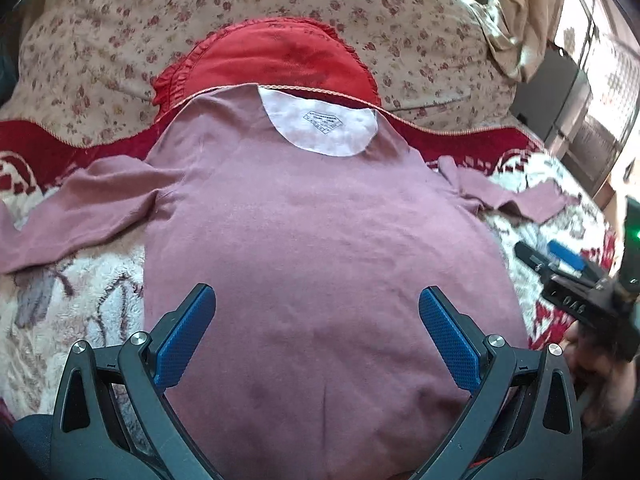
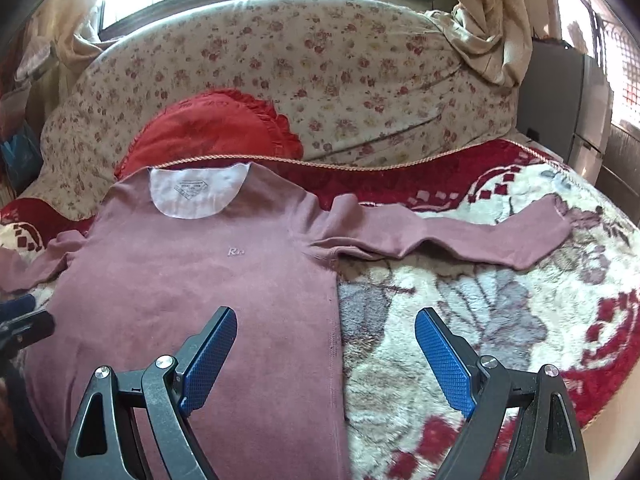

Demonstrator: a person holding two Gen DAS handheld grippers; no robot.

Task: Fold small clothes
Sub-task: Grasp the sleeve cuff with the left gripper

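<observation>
A mauve long-sleeved shirt [image 1: 312,232] lies flat on the bed, neck away from me, both sleeves spread out; a white neck lining [image 1: 320,124] shows at the collar. My left gripper [image 1: 316,300] is open and empty, hovering over the shirt's lower body. My right gripper [image 2: 326,320] is open and empty, straddling the shirt's [image 2: 192,288] right side seam, its left finger over the shirt and its right finger over the blanket. The right sleeve [image 2: 460,240] stretches to the right. The right gripper also shows in the left wrist view [image 1: 560,264], at the right edge.
A fleecy red and white floral blanket [image 2: 480,340] covers the bed. A red frilled pillow [image 2: 212,132] sits behind the collar against a floral quilt [image 2: 320,64]. A window and curtains [image 2: 480,12] are beyond.
</observation>
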